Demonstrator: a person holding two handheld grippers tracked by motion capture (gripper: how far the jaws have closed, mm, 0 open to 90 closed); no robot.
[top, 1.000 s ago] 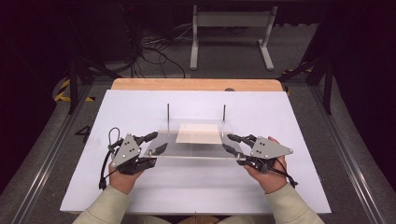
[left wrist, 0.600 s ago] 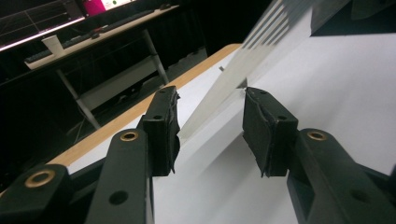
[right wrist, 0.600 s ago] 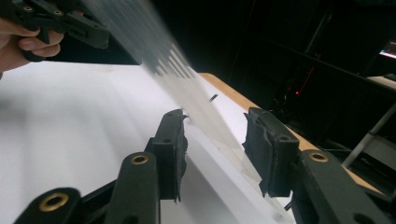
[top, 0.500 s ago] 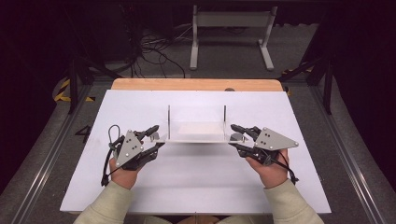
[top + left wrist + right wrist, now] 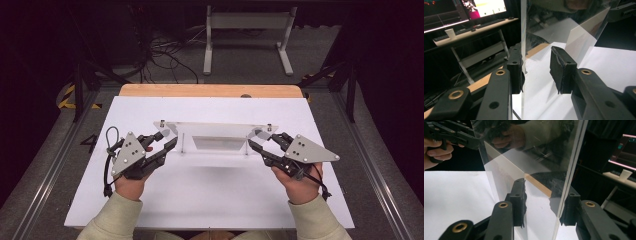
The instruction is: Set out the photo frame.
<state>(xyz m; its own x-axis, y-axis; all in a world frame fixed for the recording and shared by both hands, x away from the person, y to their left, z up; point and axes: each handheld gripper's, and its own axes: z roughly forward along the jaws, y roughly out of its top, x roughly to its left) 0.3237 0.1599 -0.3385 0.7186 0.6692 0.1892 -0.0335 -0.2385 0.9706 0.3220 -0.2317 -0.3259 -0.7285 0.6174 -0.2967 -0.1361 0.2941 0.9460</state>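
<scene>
Lifting the clear acrylic stand [image 5: 215,131] off the white board [image 5: 210,200] looks like the step in hand. It hangs just above the middle of the board, towards its far edge, with one gripper at each end.

The left gripper [image 5: 167,139] spans the stand's left end at a middling width. Its jaws have just been closing with the clear panel between them, and one pad lies flat on the panel edge. The right gripper [image 5: 261,141] clasps the end towards the board's right side at much the same width.

To do this well, I would keep both hands rising at the same pace, so the stand stays level over the board and neither end slips. Grip firmly but gently (bare acrylic is slick, and it can crack under a pinch). Keep the pads square on the panels, not on the corners.

No brand or label shows on the stand. A monitor [image 5: 484,6] well beyond the board glows, but its writing is too small to read.
</scene>
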